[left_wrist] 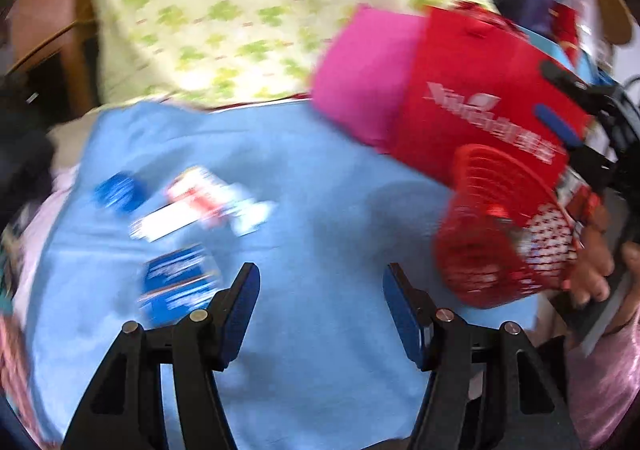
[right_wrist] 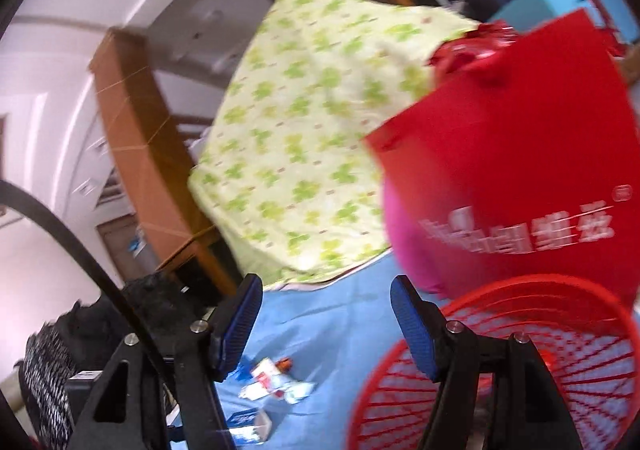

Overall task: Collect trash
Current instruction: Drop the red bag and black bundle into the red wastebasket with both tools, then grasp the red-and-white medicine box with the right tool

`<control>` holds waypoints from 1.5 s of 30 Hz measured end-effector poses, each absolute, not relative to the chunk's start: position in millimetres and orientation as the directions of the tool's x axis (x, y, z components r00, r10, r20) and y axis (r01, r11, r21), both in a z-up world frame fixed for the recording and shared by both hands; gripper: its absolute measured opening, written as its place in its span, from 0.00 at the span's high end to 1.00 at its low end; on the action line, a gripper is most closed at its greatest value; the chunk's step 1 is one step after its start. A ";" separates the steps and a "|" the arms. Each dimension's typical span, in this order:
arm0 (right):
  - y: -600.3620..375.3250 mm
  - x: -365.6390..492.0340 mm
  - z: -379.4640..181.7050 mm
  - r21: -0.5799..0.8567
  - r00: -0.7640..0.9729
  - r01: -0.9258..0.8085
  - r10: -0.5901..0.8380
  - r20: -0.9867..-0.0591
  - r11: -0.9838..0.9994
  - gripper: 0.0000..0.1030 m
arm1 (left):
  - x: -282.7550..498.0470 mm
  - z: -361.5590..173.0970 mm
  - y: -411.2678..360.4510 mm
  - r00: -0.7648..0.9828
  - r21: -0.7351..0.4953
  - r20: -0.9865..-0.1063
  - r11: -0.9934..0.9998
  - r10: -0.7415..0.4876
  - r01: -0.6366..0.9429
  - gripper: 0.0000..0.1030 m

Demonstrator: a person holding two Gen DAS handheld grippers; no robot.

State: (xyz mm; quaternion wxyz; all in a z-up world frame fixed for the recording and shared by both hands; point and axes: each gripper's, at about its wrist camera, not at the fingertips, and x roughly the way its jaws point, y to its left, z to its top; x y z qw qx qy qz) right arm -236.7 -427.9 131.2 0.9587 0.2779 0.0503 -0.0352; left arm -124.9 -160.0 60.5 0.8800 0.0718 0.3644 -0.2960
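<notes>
A: Blue-padded left gripper (left_wrist: pixel 320 302) sits closest, jaws parted with nothing between them, only the light blue cloth (left_wrist: pixel 320 189) beneath.

B: And the trash?

A: Ahead and left of those jaws: blurred blue and white paper wrappers (left_wrist: pixel 192 209), loose on the cloth.

B: The other side?

A: The right gripper (right_wrist: pixel 324 314) also stands released and empty. The red plastic mesh basket (right_wrist: pixel 520 362) lies under its right jaw; I cannot tell what it contains.

B: So most collecting looks undone.
</notes>
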 end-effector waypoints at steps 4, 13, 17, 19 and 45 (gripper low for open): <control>-395.0 -212.3 129.0 0.503 0.990 0.029 0.044 -0.132 0.864 0.32 | -106.5 50.0 -102.0 0.609 -0.090 -0.696 0.888 -0.380 0.451 0.37; -331.0 -131.3 88.1 0.447 0.921 0.019 0.158 -0.356 0.894 0.32 | -81.8 18.2 -45.0 0.597 -0.142 -0.732 0.931 -0.327 0.336 0.36; -321.3 -95.8 59.8 0.471 0.858 0.061 0.195 -0.476 0.880 0.32 | -72.3 5.1 -40.7 0.580 -0.161 -0.742 0.929 -0.336 0.332 0.36; -319.8 -80.3 45.6 0.494 0.828 0.079 0.219 -0.516 0.866 0.32 | -70.7 -0.3 -36.6 0.574 -0.166 -0.746 0.929 -0.337 0.330 0.36; -219.5 104.0 -17.6 0.185 0.654 -0.097 0.203 -0.729 0.978 0.32 | 3.5 -36.7 -30.9 0.494 -0.237 -0.716 0.837 -0.493 0.493 0.36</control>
